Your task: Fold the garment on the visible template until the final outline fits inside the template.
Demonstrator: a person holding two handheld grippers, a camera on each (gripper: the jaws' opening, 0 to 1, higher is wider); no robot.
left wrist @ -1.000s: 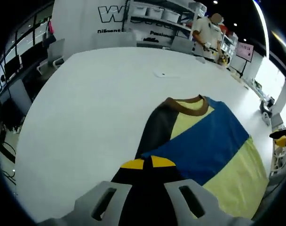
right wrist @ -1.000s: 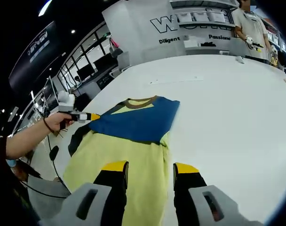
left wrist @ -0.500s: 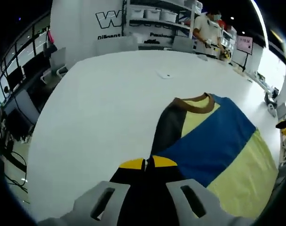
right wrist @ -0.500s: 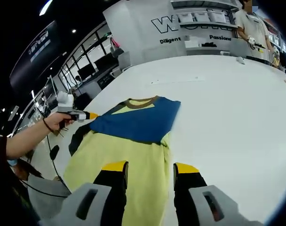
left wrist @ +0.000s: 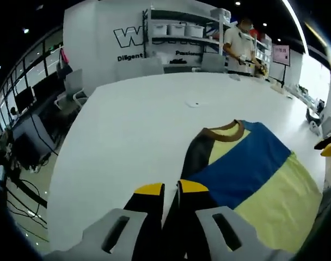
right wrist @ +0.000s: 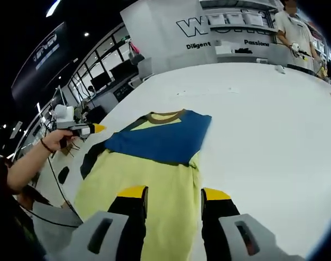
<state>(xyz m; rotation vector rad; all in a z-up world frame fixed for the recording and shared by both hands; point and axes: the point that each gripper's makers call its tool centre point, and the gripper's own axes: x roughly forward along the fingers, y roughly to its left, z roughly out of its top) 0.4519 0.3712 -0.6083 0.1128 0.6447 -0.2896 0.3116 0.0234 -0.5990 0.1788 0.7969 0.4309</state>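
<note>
While the left claw (left wrist: 170,188) hangs just over the shirt's (left wrist: 247,179) dark sleeve edge, its yellow tips stand slightly parted with only a thin gap between them, nothing pinched. From the left gripper view the shirt lies flat on the white worktop (left wrist: 133,125), brown collar pointing away, blue panel laid across the pale yellow body. Bare worktop runs wide to the left and beyond the collar, up to a small white scrap (left wrist: 195,103) lying well apart from the cloth. A person (left wrist: 236,43) stands by shelves past the far edge, and chairs line the left rim.

From the right gripper view, the right claw (right wrist: 174,192) is spread wide above the yellow hem of the shirt (right wrist: 149,163), gripping nothing. Open worktop (right wrist: 274,141) stretches to the right of the shirt. At the shirt's far left, a hand (right wrist: 55,140) holds the left claw (right wrist: 97,128) off the cloth, beside the worktop edge. The blue fold's edge lies straight across the body, with the collar beyond it.
</note>
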